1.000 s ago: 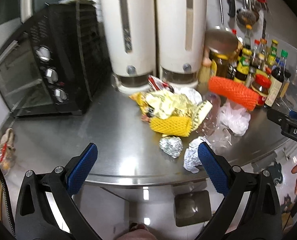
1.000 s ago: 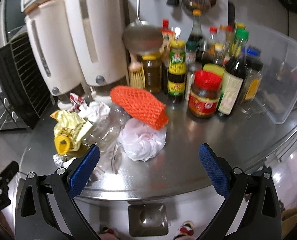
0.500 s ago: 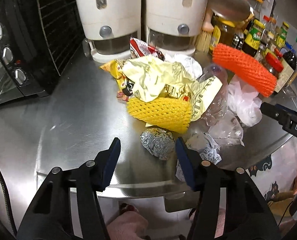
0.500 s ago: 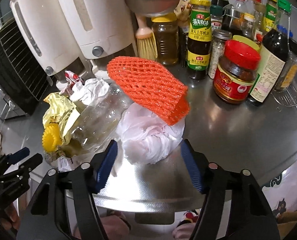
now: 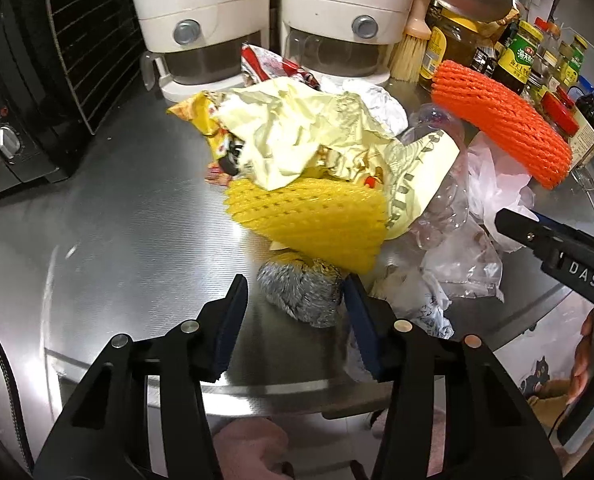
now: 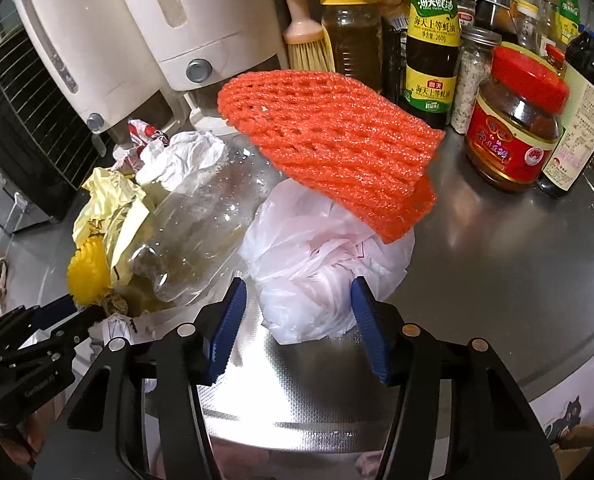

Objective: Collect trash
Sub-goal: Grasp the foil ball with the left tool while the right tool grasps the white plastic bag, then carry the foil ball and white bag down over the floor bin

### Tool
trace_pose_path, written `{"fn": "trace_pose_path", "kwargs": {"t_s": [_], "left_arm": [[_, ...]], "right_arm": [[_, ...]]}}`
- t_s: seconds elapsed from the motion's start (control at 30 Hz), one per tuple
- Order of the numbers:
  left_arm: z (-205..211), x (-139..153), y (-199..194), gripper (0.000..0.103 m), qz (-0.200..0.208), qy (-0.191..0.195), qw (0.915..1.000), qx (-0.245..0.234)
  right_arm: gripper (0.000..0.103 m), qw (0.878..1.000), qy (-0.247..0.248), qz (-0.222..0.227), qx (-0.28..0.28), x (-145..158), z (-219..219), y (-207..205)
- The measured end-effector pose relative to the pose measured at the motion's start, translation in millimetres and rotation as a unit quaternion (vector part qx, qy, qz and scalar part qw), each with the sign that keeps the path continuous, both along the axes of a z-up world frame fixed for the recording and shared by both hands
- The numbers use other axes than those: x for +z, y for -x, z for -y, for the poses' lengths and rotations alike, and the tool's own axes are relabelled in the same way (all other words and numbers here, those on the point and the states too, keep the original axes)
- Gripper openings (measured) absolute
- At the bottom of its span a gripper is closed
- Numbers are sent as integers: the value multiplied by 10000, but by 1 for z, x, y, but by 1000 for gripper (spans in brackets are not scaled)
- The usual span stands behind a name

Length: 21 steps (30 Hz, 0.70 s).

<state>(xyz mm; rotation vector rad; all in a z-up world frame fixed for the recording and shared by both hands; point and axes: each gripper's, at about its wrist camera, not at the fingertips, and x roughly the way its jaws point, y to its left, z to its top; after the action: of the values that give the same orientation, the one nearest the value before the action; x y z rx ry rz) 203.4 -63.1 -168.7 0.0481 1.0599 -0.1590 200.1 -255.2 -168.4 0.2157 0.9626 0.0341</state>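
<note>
Both closing: left gripper point(image 5: 295, 294) half-open around foil ball point(image 5: 301, 295); right gripper point(image 6: 297, 298) half-open around white plastic bag point(image 6: 317, 272), neither gripped.

Surface point(image 5: 109, 240): brushed steel, glossy. Foil ball point(image 5: 301, 294): crinkled metal. Orange net sleeve point(image 6: 333, 148): rough foam. White bag point(image 6: 317, 280): thin plastic. Bottle point(image 6: 201, 236): clear plastic.
</note>
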Motion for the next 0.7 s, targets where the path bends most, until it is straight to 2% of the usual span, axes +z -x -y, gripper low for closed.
{"fn": "trace_pose_path", "kwargs": {"t_s": [0.07, 0.33, 0.47, 0.7], "left_arm": [[4, -1, -2, 46, 14, -34, 10000, -27], [2, -5, -7, 42, 42, 30, 10000, -24], [-4, -3, -5, 41, 101, -99, 9999, 49], [-24, -1, 6, 41, 91, -74, 9997, 201]], "right_arm": [[45, 10000, 23, -11, -27, -2, 3, -2], [26, 9999, 27, 75, -137, -7, 14, -4], [24, 9997, 62, 122, -190, -3, 20, 1], [24, 9997, -130, 167, -108, 2, 22, 18]]}}
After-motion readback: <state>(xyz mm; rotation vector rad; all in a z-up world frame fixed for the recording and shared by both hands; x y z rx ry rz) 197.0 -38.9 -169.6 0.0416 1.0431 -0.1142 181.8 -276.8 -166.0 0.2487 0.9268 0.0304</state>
